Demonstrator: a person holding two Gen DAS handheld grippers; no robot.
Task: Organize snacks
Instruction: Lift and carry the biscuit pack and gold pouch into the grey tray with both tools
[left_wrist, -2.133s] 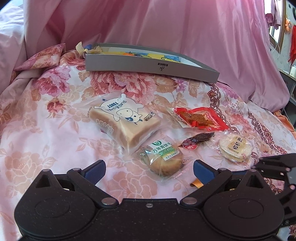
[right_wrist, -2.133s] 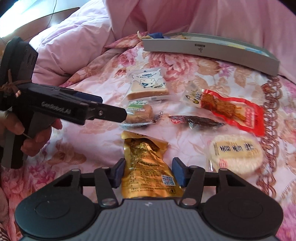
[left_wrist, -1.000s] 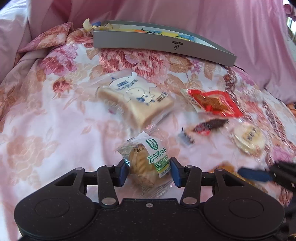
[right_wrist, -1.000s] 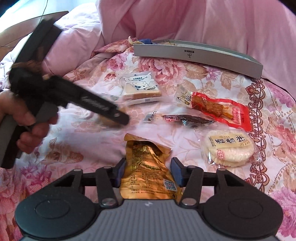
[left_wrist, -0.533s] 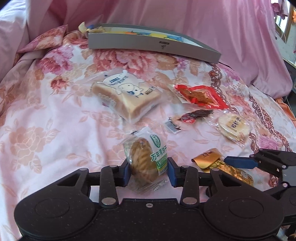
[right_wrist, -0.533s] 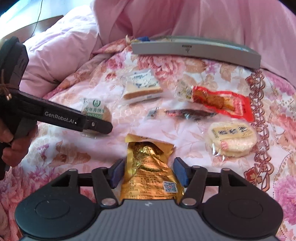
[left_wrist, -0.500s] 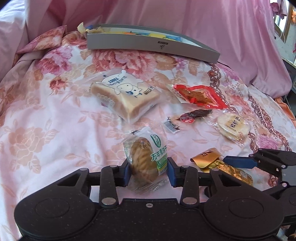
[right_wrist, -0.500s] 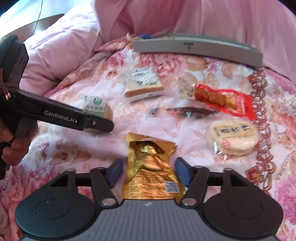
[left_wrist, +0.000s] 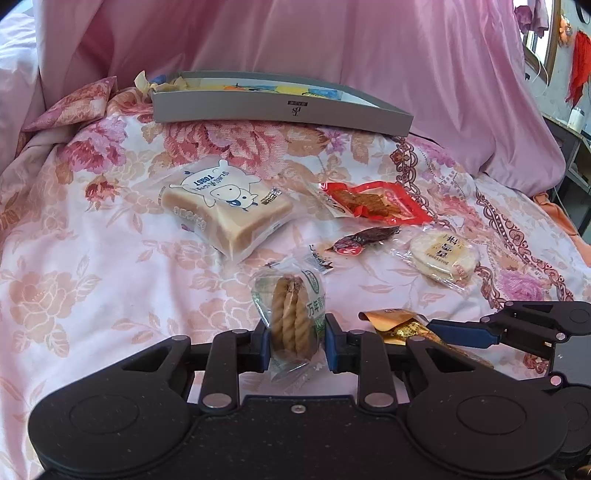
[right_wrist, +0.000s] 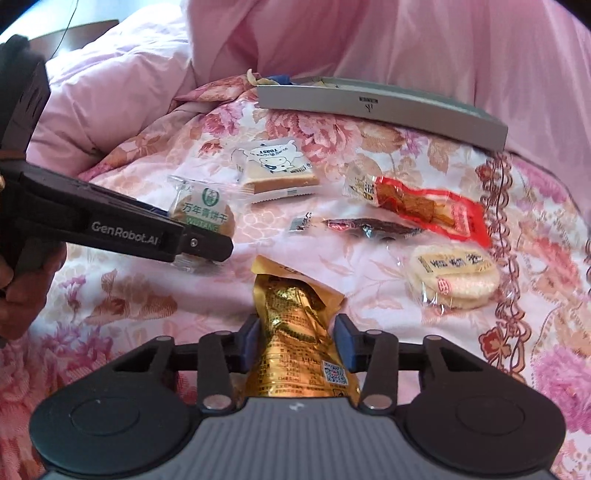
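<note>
Snacks are scattered across the floral bedspread (left_wrist: 92, 258), and two of them are already picked up, one per gripper.

Left wrist view first: the left gripper (left_wrist: 295, 338) has its fingers clamped on the green-label biscuit pack (left_wrist: 291, 314), held edge-on at bottom centre. Above it, mid-frame, sit the toast pack (left_wrist: 225, 210), the red jerky pack (left_wrist: 373, 203), a small dark candy (left_wrist: 365, 238) and the rice cracker (left_wrist: 443, 254) off to the right. The grey box (left_wrist: 280, 107) is along the top of the frame, open side up, with some colourful stuff already inside. The right gripper pokes in from the lower right.

Right wrist view: the right gripper (right_wrist: 297, 338) has its fingers closed onto the gold foil pack (right_wrist: 295, 332), bottom centre. The left one comes in from the left edge with the biscuit pack level with the toast. The box runs across the upper right.

My guess is we're at the carry step: both packs grabbed, next is hauling them up to the box and dropping them over its near wall. That needs enough lift to clear that wall and the snacks in between. Room looks fine on the left side of the bed; the right path passes over the jerky and cracker. The soft bedding could let the box tip if bumped.
</note>
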